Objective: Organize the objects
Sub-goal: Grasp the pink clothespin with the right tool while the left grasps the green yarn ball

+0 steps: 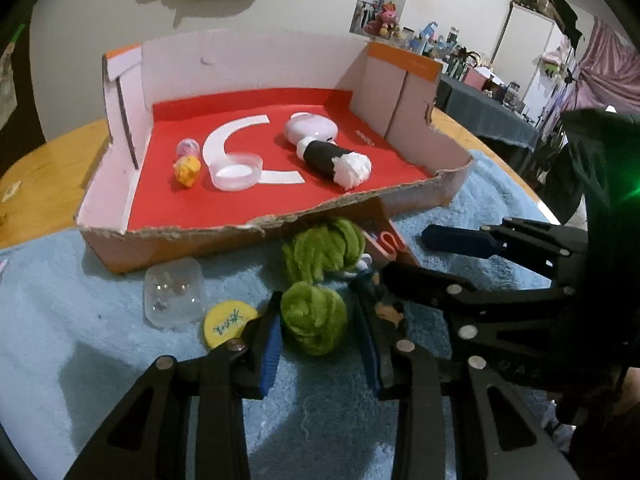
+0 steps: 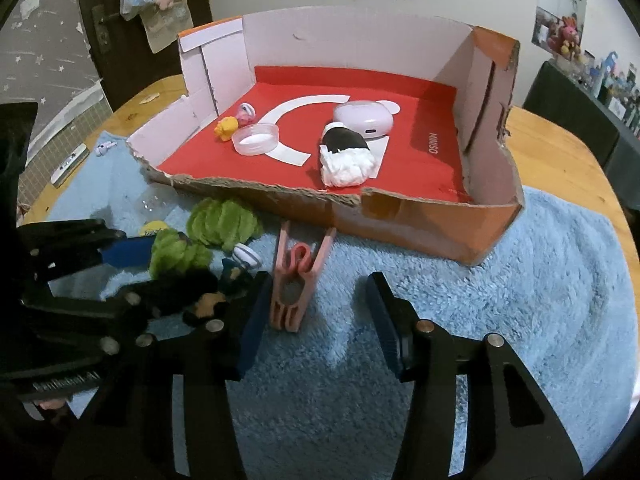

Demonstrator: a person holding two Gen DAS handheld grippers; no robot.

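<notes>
Looking along the left gripper (image 1: 320, 344), its blue-padded fingers (image 1: 270, 354) stand either side of a green fuzzy ball (image 1: 314, 322) lying on the blue towel (image 1: 80, 344), and the pads appear to press its flanks, so I judge it gripped, though the soft pile makes firm contact hard to confirm. A second green fuzzy bundle (image 1: 324, 246) lies just beyond, against the torn front wall of the cardboard box (image 1: 180, 240), which sits on the wooden desk (image 1: 44, 168) with its cut-down front toward the hands, probably so things can be lifted in easily. Already inside on the red floor are a yellow duck toy (image 1: 187, 170), a clear round lid (image 1: 237, 171), a black-and-white roll (image 1: 334, 158) and a pale pink case (image 1: 310, 128). Still outside lie a clear plastic capsule (image 1: 175, 292) and a yellow disc (image 1: 228, 323); the right gripper (image 1: 460, 256) reaches in from the right. From the right wrist view, that gripper (image 2: 316, 320) has its fingers (image 2: 252, 328) open and nothing clamped: the pink clip (image 2: 298, 276) lies on the towel with its near end just inside the gap, beside the left-hand pad, while the other pad stands well apart. It looks lined up to take the clip next. The left gripper (image 2: 132, 260) shows at the left edge by the green ball.
</notes>
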